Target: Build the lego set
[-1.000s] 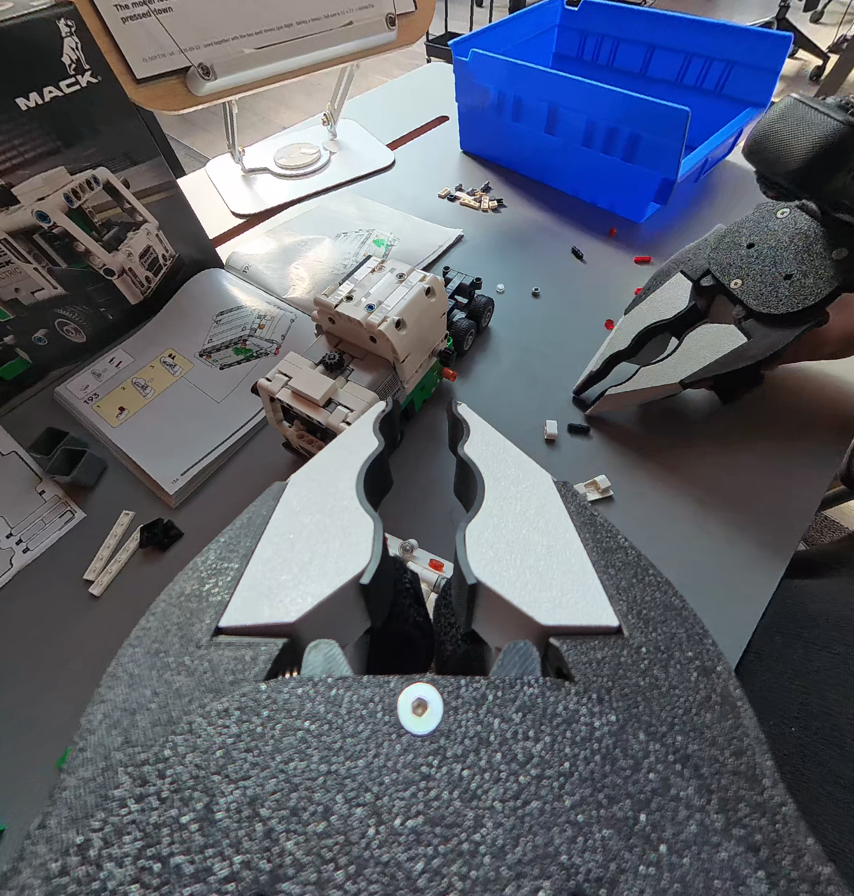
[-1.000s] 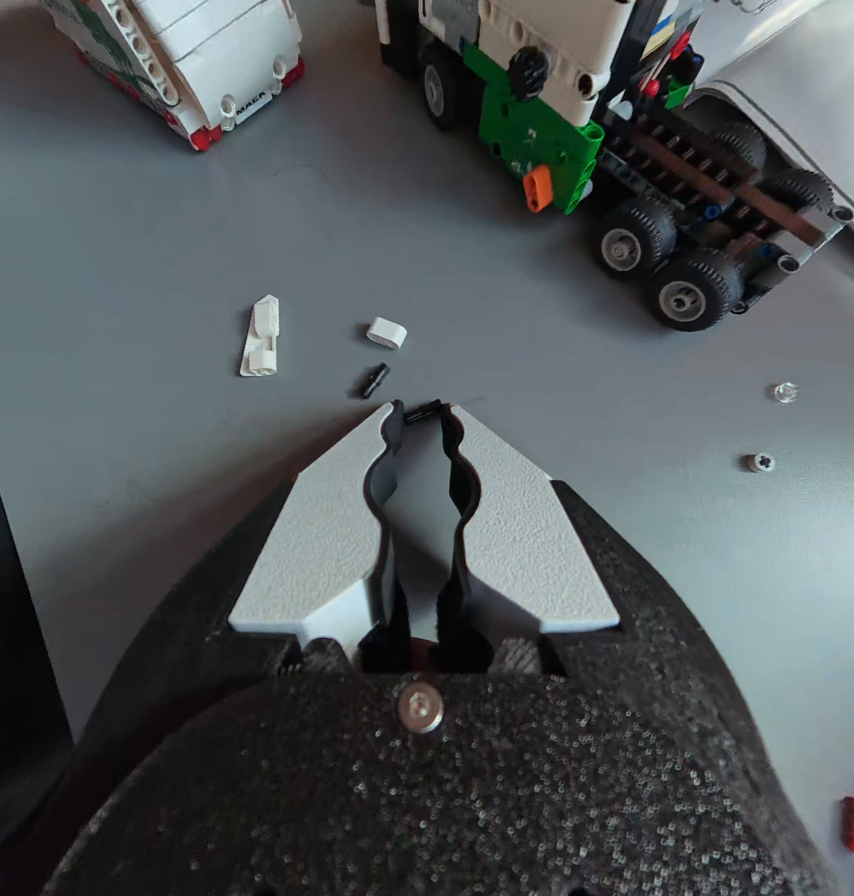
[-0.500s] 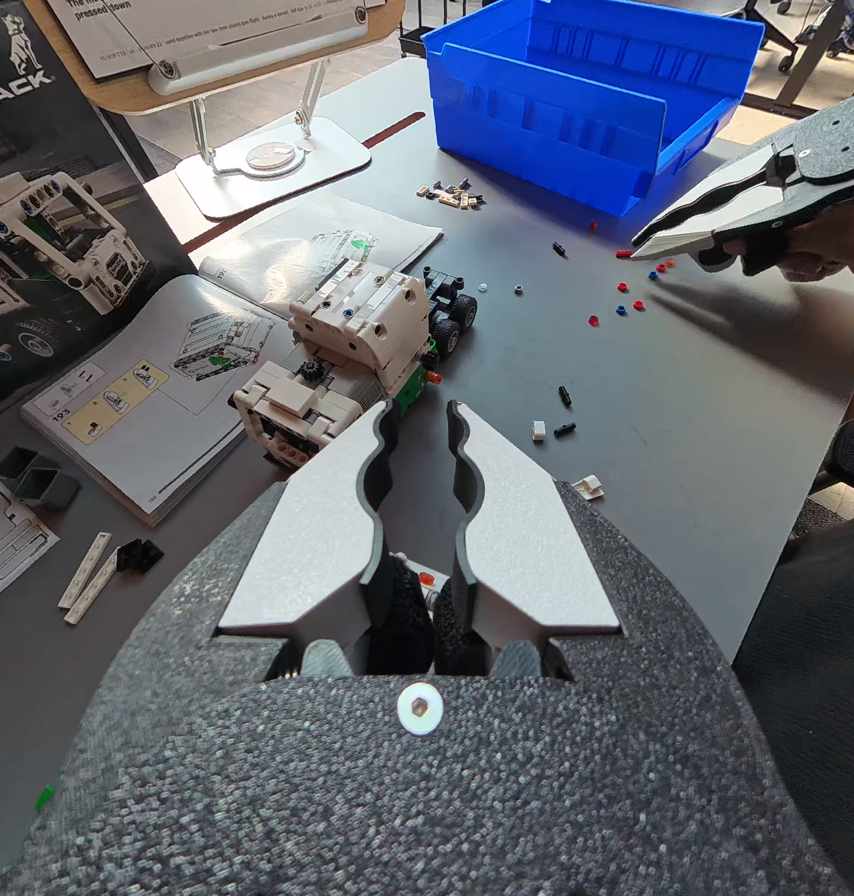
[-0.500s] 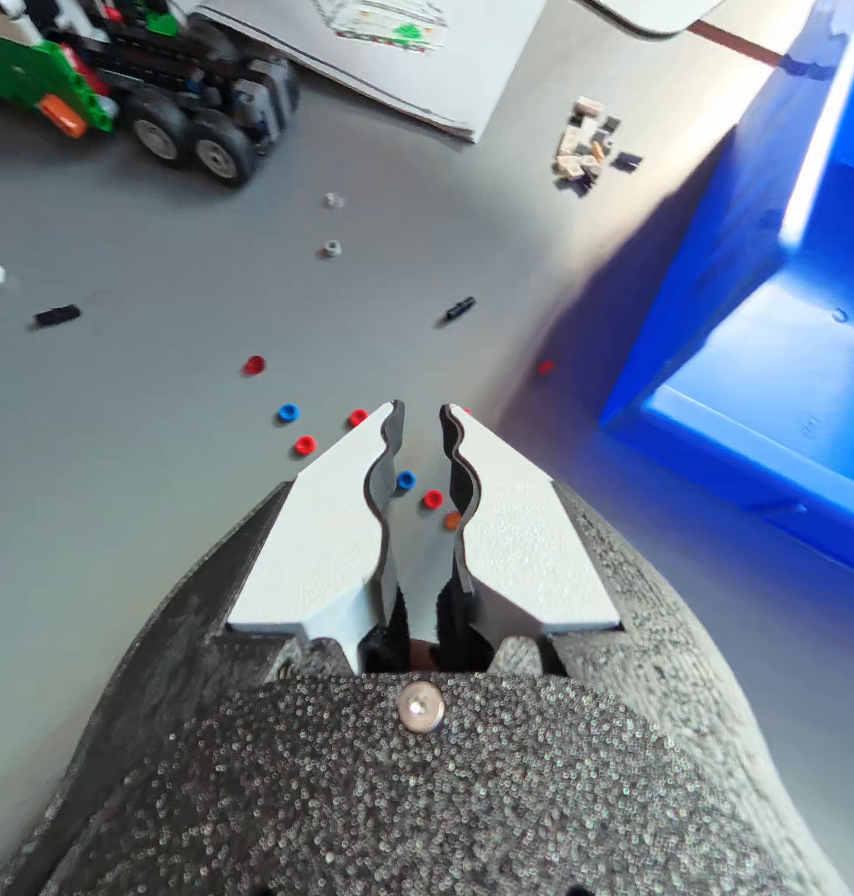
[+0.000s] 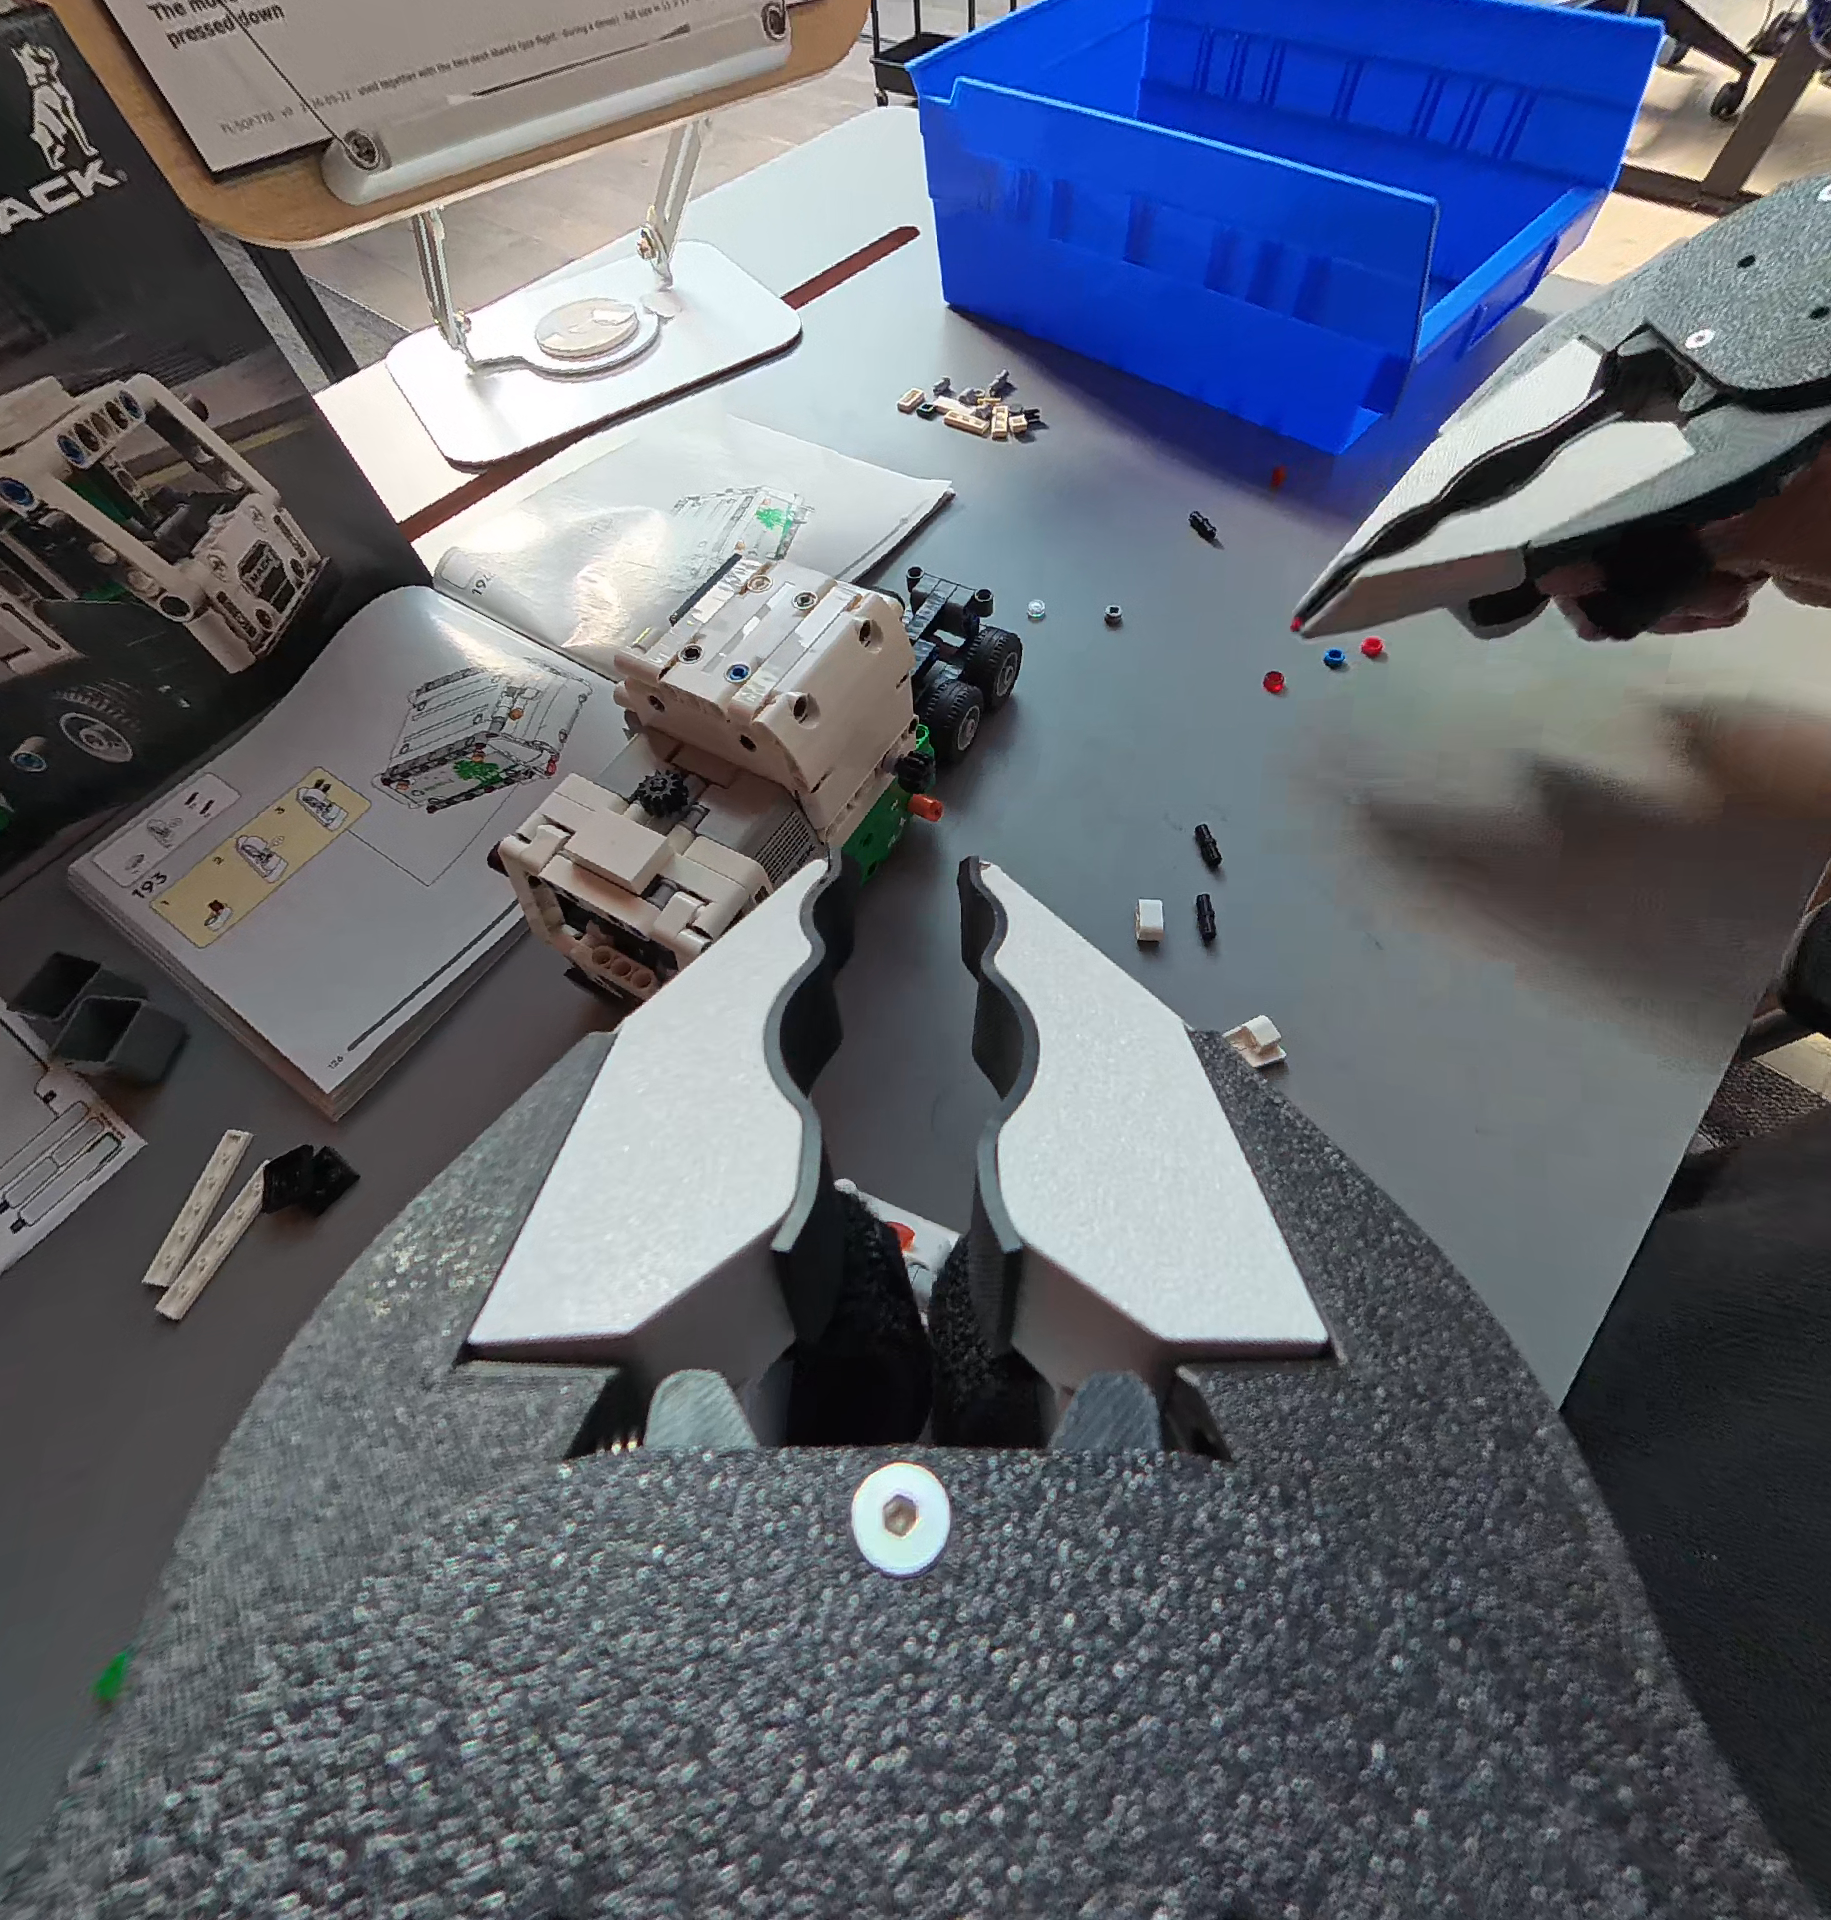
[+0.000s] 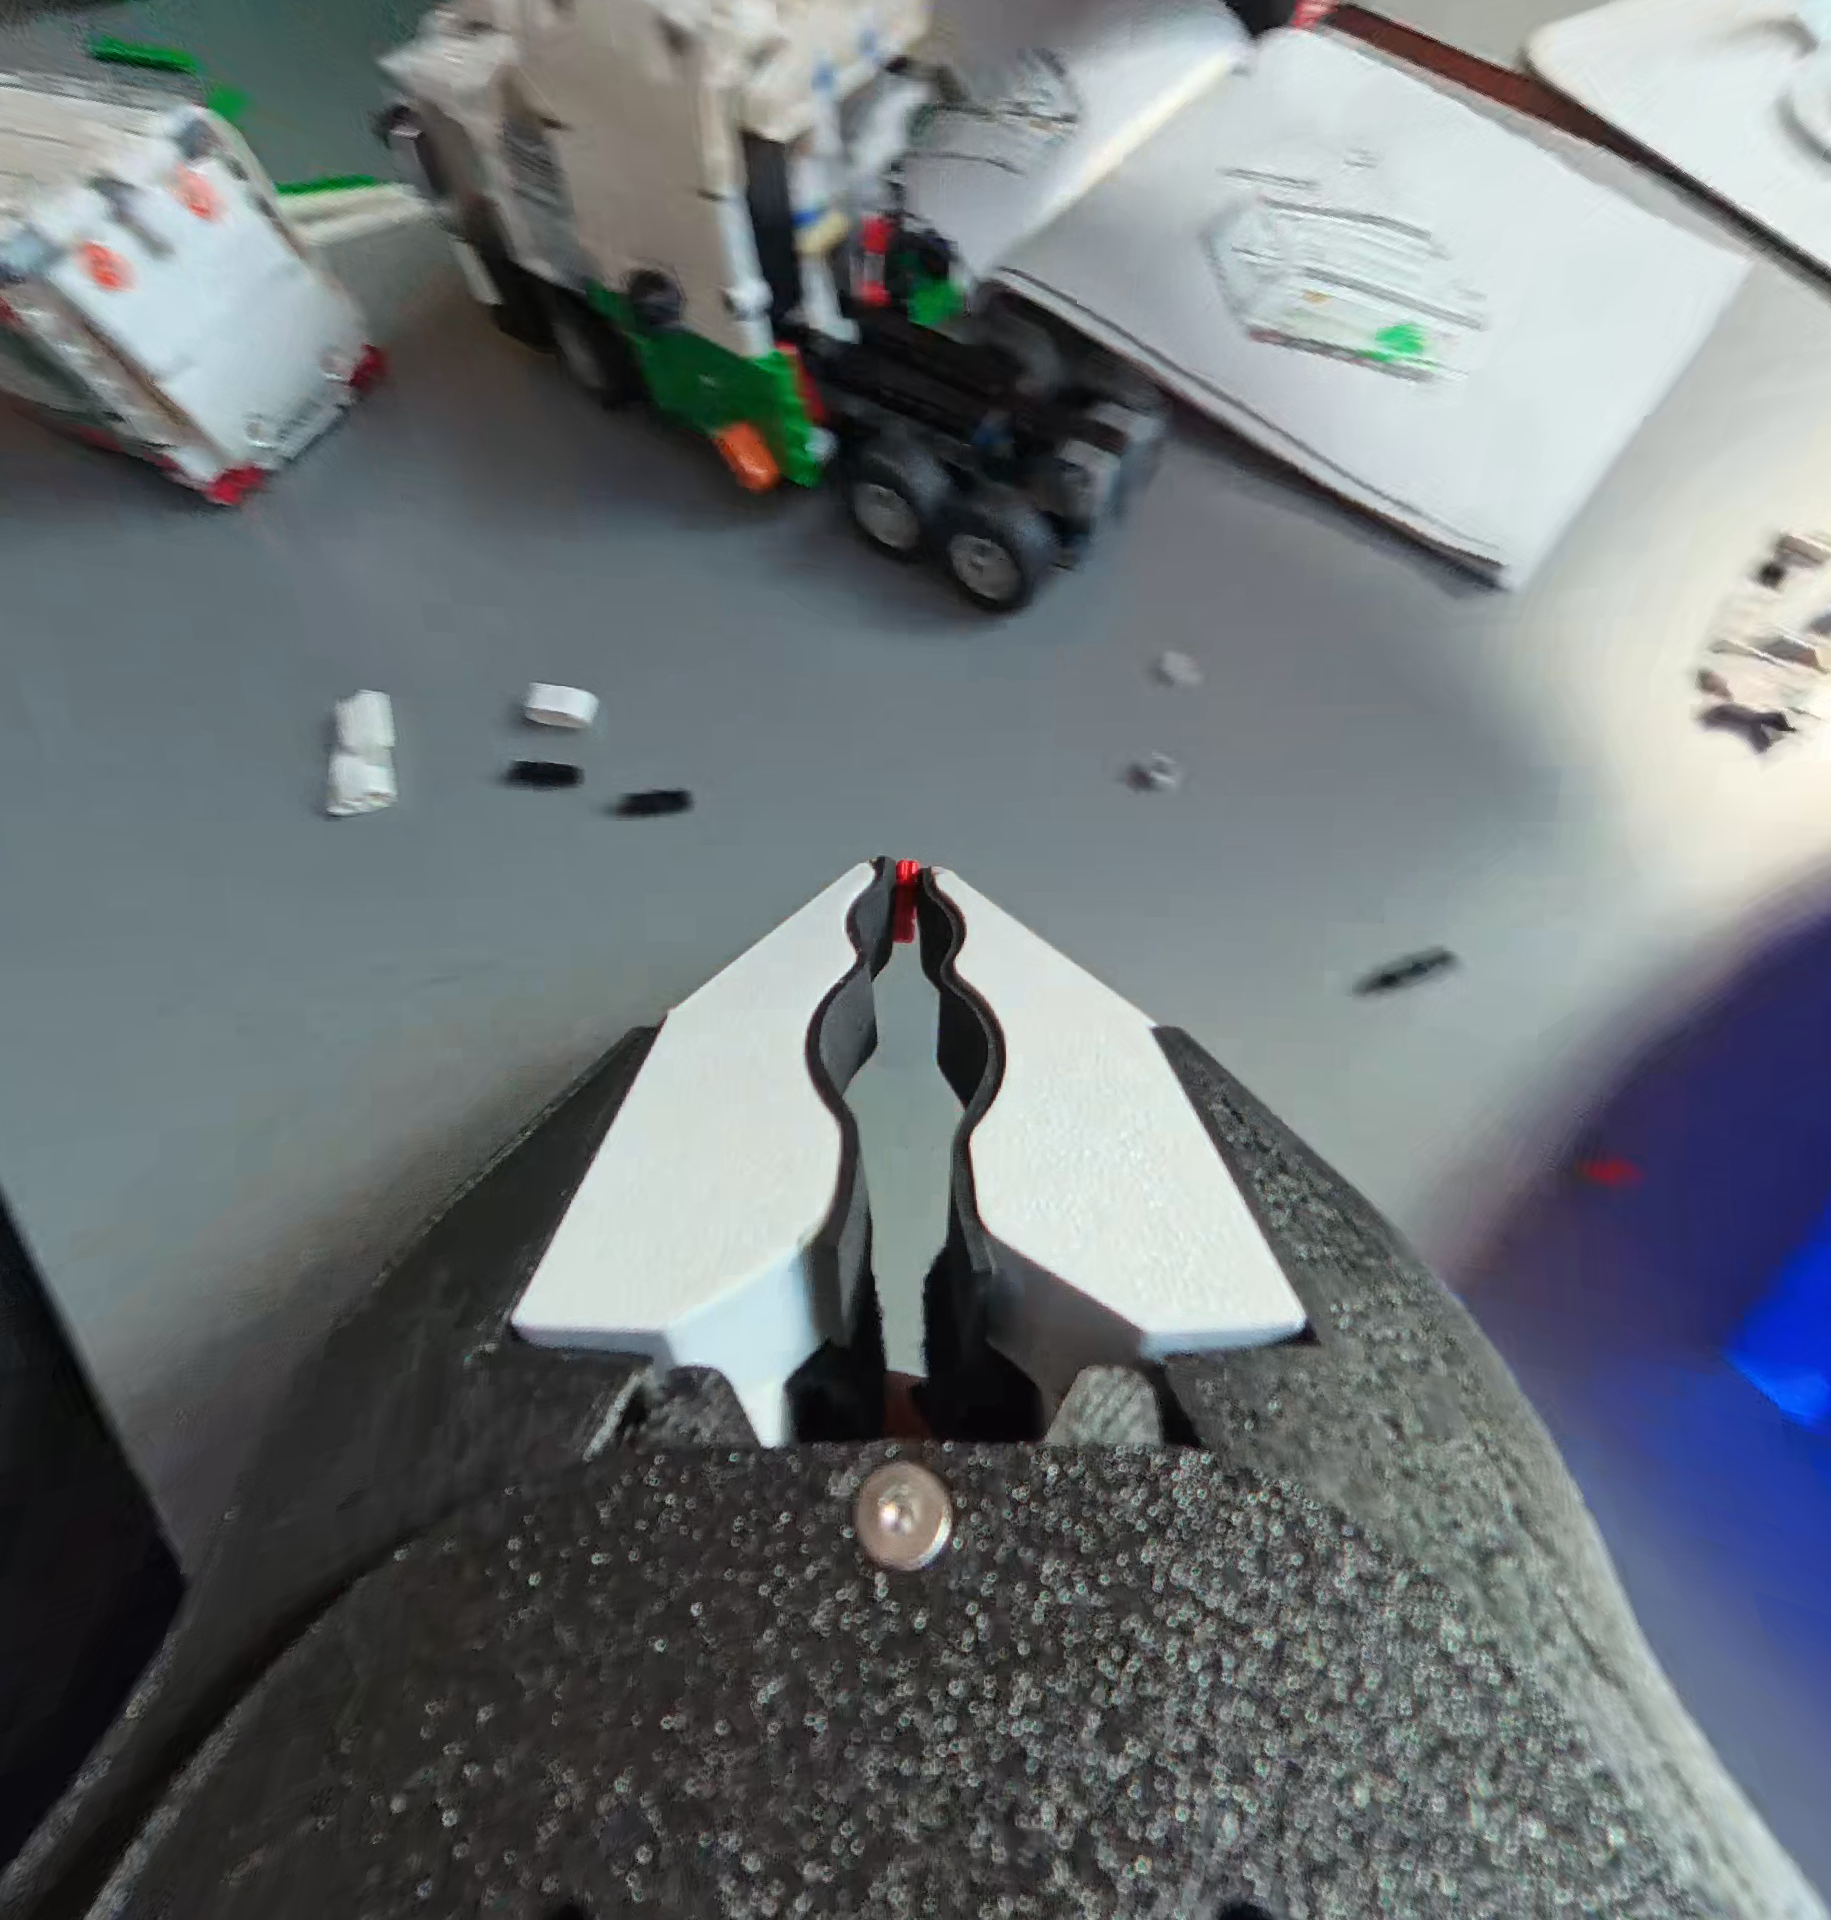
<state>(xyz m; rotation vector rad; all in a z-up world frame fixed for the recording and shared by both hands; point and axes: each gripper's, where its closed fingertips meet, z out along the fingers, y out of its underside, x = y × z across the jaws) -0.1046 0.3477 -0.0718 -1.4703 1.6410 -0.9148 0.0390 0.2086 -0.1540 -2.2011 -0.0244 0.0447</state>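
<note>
Your right tongs (image 6: pixel 903 878), empty a moment ago, now grasp a red stud (image 6: pixel 904 896) at their tips; left tongs (image 5: pixel 900 883) remain released. Carry it to the truck (image 6: pixel 724 260) ahead.

A white-and-green lego truck (image 5: pixel 776 748) stands upright on its wheels, loose small pieces (image 5: pixel 1205 842) scattered beside it.

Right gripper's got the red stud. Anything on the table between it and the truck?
Nothing tall. Between the right gripper, shut on the red stud, and the truck lies grey table with only flat loose bits, mainly two black pins.
</note>
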